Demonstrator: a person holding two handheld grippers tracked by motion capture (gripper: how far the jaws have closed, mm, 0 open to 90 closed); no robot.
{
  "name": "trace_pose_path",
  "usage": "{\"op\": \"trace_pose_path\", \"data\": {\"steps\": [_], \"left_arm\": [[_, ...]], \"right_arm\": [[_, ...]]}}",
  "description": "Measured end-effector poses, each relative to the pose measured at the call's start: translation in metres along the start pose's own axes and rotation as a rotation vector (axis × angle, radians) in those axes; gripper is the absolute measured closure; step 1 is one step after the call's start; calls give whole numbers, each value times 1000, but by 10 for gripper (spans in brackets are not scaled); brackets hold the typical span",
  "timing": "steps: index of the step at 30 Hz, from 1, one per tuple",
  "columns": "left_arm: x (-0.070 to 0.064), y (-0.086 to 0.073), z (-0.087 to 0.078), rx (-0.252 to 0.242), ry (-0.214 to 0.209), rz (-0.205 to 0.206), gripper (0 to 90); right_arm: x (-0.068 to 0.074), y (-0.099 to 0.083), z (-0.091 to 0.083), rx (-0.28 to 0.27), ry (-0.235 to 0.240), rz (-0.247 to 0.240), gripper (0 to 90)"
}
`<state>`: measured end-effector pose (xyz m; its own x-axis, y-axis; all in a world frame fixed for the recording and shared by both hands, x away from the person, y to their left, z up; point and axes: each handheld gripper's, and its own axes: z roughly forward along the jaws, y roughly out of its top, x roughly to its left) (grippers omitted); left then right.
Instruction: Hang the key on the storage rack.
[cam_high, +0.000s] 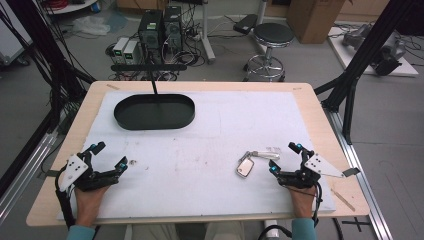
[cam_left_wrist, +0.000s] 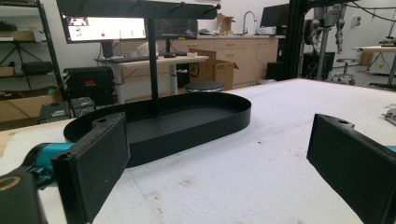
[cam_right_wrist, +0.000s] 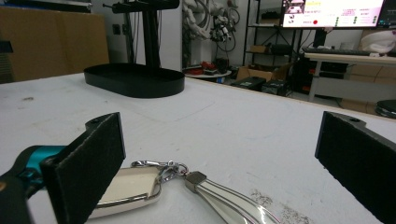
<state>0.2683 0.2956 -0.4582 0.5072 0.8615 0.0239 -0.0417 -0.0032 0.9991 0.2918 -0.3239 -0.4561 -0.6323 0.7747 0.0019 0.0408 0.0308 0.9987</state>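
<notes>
A car key fob (cam_high: 244, 168) with a short clip and a pale strap (cam_high: 264, 155) lay flat on the white table cover (cam_high: 210, 145), toward the right front of the table, just beside the right gripper (cam_high: 286, 159). In the right gripper view, the fob (cam_right_wrist: 128, 191) was seen low between the two black padded jaws, nearer the left one, its metal clasp (cam_right_wrist: 161, 167) joined to a glossy strap end (cam_right_wrist: 224, 198). The fob was judged light, rigid and smooth-edged (likely a little slippery), while the jointed strap would swing loosely if lifted. The firmest hold was judged to be across the fob's flat body, not the clasp. The right gripper's jaws were spread wide, holding nothing. The left gripper (cam_high: 109, 156), at the table's left front, was likewise spread wide and empty. Farther back on the left stood a black oval tray (cam_high: 154, 111) with an upright post.
</notes>
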Motion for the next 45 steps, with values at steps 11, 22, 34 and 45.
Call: {"op": "trace_pose_path", "data": {"steps": [11, 22, 34, 45], "left_arm": [[0, 0, 0, -6, -1, -6, 67], [2, 0, -1, -12, -3, -18, 67], [2, 0, -1, -10, -4, -22, 67], [2, 0, 0, -10, -4, -22, 67]], "right_arm": [[1, 0, -1, 4, -16, 7, 9], [-3, 3, 0, 29, 18, 56, 8], [-23, 43, 1, 136, 104, -13, 9], [-38, 71, 21, 390, 215, -145, 9]]}}
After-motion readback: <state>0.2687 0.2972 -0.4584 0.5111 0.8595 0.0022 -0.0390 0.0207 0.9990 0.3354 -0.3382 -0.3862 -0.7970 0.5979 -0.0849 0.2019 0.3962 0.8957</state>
